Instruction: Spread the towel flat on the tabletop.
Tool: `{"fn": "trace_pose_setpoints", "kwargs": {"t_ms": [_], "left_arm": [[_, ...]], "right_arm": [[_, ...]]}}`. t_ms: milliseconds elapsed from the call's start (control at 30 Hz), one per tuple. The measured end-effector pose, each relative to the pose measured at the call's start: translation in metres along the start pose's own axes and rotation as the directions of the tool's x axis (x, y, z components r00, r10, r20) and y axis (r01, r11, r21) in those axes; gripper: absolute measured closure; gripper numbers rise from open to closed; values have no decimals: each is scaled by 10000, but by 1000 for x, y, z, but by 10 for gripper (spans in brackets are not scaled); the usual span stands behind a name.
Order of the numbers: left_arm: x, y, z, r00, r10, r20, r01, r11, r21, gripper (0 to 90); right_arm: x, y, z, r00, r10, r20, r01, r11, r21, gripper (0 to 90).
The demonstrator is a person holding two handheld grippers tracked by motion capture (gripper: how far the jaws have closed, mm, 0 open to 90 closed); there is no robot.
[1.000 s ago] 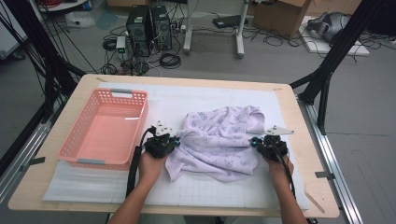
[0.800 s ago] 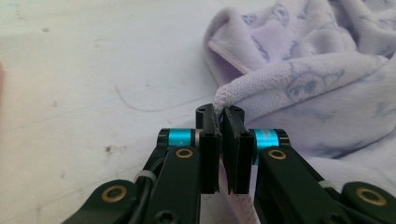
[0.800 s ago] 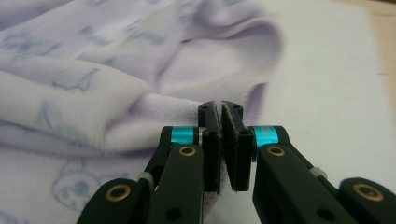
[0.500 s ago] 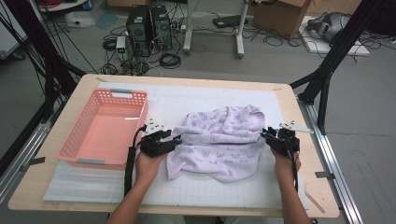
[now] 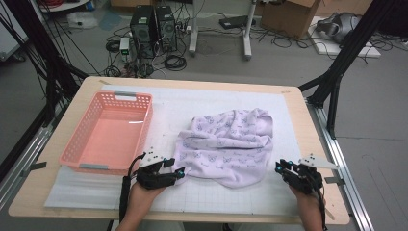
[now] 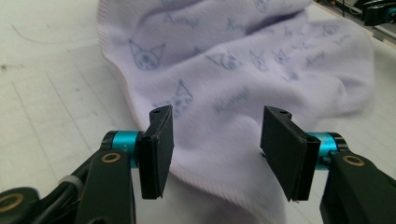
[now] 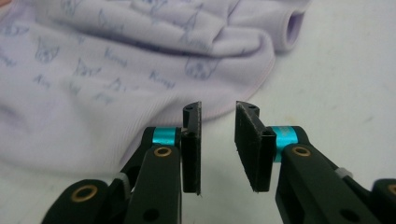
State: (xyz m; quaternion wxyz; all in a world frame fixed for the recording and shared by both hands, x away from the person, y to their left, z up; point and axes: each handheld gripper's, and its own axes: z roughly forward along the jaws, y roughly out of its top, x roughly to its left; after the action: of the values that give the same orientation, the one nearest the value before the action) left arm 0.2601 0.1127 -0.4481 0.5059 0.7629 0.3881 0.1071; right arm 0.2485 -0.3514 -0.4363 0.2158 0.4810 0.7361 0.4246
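My counter [image 5: 57, 202] is pale wood under a white gridded mat [image 5: 211, 192]. Past it, at twelve o'clock, the grey floor carries computer towers [image 5: 153, 26] and loose cables. A pink slatted plastic basket [image 5: 77, 144] sits at nine o'clock on the mat. The cloth [image 5: 226, 144], soft lilac knit printed with small cat faces and script, lies crumpled at the centre, its hemmed edge curling.

My left hand-held gripper [image 6: 215, 140] has just been opening; its flat black pads stand wide with the cloth's near edge beneath them, nothing pinched. My right hand-held gripper [image 7: 217, 140], at five o'clock, has just narrowed. It is released too, with a small gap over bare mat, just off the cloth.
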Motion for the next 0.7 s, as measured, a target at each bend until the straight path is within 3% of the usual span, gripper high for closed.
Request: {"fn": "trace_pose_setpoints", "kwargs": {"t_ms": [100, 267, 433, 500, 567, 633, 700], "left_arm": [[-3, -2, -2, 9998, 27, 174, -28, 9999, 103, 477], [-4, 0, 1, 9997, -45, 228, 39, 9996, 268, 494], [-11, -4, 4, 9997, -157, 195, 144, 9976, 671, 493], [-15, -5, 7, 9999, -120, 99, 111, 9955, 938, 511], [-20, -5, 9, 9997, 195, -164, -174, 9927, 1194, 586], [-22, -6, 9, 9990, 386, -237, -354, 9919, 1216, 779], [-21, -6, 4, 9996, 231, -153, -215, 9952, 959, 847]], "right_arm": [[3, -7, 0, 9999, -24, -116, 29, 9993, 374, 715], [11, -6, 1, 9988, -228, -444, 243, 9991, 334, 639], [15, -5, 7, 9965, -428, -711, 475, 9967, 660, 644], [17, -5, 9, 9951, -361, -919, 436, 9957, 813, 685], [20, -5, 11, 9923, -417, -1170, 535, 9935, 1000, 711], [24, -4, 16, 9900, -411, -1351, 568, 9918, 1143, 734], [29, -2, 21, 9876, -280, -1548, 476, 9911, 1246, 732]]}}
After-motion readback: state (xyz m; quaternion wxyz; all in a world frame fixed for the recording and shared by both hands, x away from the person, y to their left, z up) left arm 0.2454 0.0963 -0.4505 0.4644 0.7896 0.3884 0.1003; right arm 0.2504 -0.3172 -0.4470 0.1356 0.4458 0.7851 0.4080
